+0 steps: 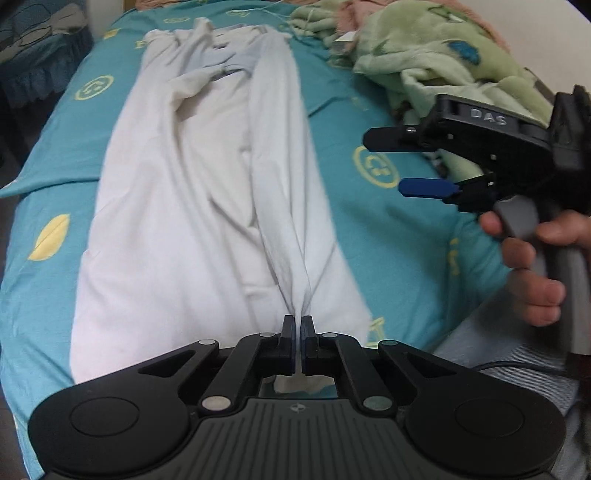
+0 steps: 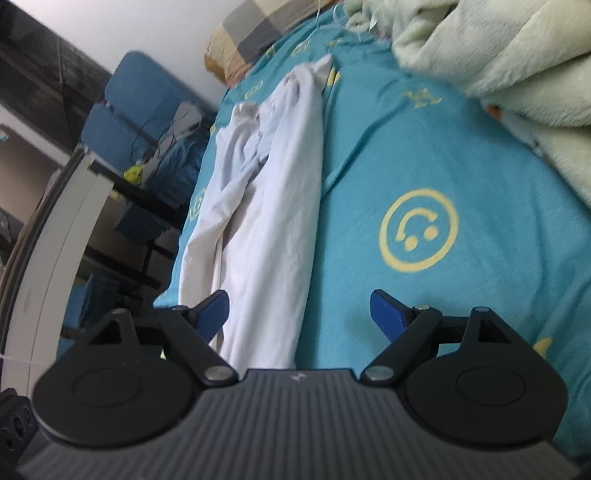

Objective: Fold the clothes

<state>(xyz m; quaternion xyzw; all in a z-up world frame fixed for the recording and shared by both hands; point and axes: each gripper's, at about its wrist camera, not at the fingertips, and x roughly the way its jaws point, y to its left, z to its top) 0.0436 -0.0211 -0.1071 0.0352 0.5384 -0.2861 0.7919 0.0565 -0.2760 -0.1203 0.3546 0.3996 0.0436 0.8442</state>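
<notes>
White garment (image 1: 192,206): one item, laid lengthwise on the bed (image 1: 369,229), which is covered by a teal sheet printed with yellow smiley motifs. The cloth is seen rumpled, with long folds running along its length and bunched, greyish fabric at the far end. The near edge is drawn up into taut pleats converging on one point.

Left tongs (image 1: 298,325): one, angled steeply down toward the garment; clenched on the near edge of the cloth, the fabric being pinched between the two blue-faced pads.

Right tongs (image 1: 384,162): one, held by a hand (image 1: 532,258) on a grey grip, hovering above the sheet to the right of the garment and apart from it. Released: the two fingers are spread wide, with nothing pressed between them.

Green plush blanket (image 1: 443,55): one, heaped on the far right of the bed. Checked pillow (image 2: 255,29): one, at the head.
</notes>
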